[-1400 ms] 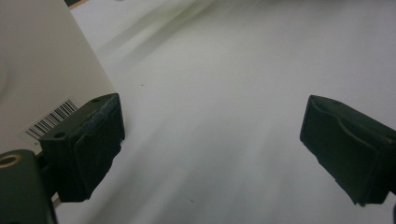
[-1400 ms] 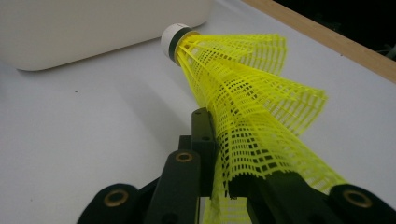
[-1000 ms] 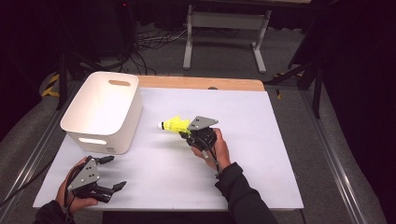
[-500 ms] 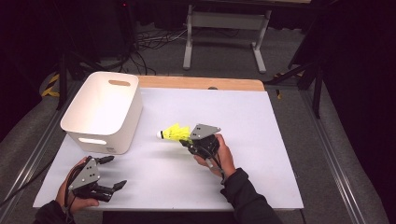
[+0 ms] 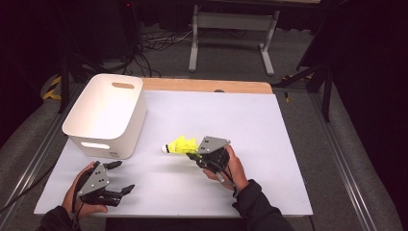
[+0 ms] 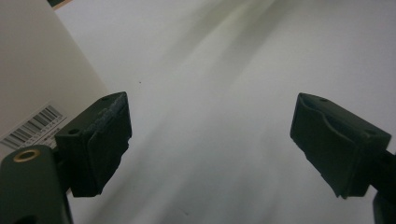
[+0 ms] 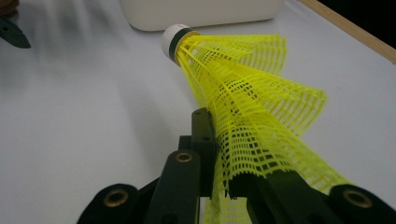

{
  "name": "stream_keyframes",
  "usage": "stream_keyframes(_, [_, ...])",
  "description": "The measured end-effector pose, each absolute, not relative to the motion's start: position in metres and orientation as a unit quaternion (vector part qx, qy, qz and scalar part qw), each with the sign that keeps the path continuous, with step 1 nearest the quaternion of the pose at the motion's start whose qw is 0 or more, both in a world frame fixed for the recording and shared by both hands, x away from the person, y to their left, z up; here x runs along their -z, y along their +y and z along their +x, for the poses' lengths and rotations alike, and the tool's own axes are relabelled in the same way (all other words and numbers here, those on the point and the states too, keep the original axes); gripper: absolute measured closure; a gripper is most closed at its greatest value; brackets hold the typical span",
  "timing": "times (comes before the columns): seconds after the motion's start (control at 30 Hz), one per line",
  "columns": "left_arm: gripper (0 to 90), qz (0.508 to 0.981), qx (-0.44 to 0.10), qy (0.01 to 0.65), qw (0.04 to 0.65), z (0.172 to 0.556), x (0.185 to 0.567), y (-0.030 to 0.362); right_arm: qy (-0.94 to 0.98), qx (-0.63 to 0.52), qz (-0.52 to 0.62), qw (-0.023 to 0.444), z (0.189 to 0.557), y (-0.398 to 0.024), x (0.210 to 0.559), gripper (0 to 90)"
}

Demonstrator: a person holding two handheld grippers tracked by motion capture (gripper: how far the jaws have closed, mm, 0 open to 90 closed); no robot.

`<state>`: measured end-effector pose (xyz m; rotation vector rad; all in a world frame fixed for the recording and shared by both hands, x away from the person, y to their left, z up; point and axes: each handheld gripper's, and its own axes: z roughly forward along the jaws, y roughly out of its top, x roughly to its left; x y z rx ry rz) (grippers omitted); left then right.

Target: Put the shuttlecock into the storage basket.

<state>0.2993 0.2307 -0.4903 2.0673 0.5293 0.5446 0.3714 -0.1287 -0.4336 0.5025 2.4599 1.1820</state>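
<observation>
A yellow mesh shuttlecock [image 5: 181, 145] with a white cork tip is held over the middle of the white table, its tip pointing left. My right gripper [image 5: 192, 155] is shut on its skirt; in the right gripper view the shuttlecock [image 7: 243, 107] is squashed flat between the jaws of my right gripper [image 7: 223, 158]. My left gripper [image 5: 121, 177] rests near the table's front left corner, open with nothing between its fingers. In the left gripper view, my left gripper [image 6: 210, 140] has its jaws wide apart over bare table.
A white plastic bin [image 5: 107, 113] with handle slots stands at the left of the table, just beyond my left gripper; its wall [image 6: 32, 79] with a barcode label is close. A wooden strip [image 5: 207, 85] runs along the far edge.
My right gripper has carried the shuttlecock toward the person and slightly left, lower over the table. The left gripper has stayed in place, open.
</observation>
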Motion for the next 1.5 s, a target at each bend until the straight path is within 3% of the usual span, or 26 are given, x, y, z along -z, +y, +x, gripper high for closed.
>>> stream_keyframes(0.83, [17.5,0.867,-0.185,0.164,0.433,0.335,0.480,0.157,0.906,-0.379,0.117,0.148,0.347,-0.104,0.445,85.4])
stream_keyframes(1.13, [25.5,0.882,-0.174,0.171,0.404,0.350,0.483,0.139,0.912,-0.362,0.104,0.160,0.345,-0.101,0.443,85.2])
stream_keyframes(1.5, [43.8,0.894,-0.138,0.160,0.396,0.367,0.483,0.125,0.927,-0.325,0.064,0.173,0.344,-0.086,0.430,83.4])
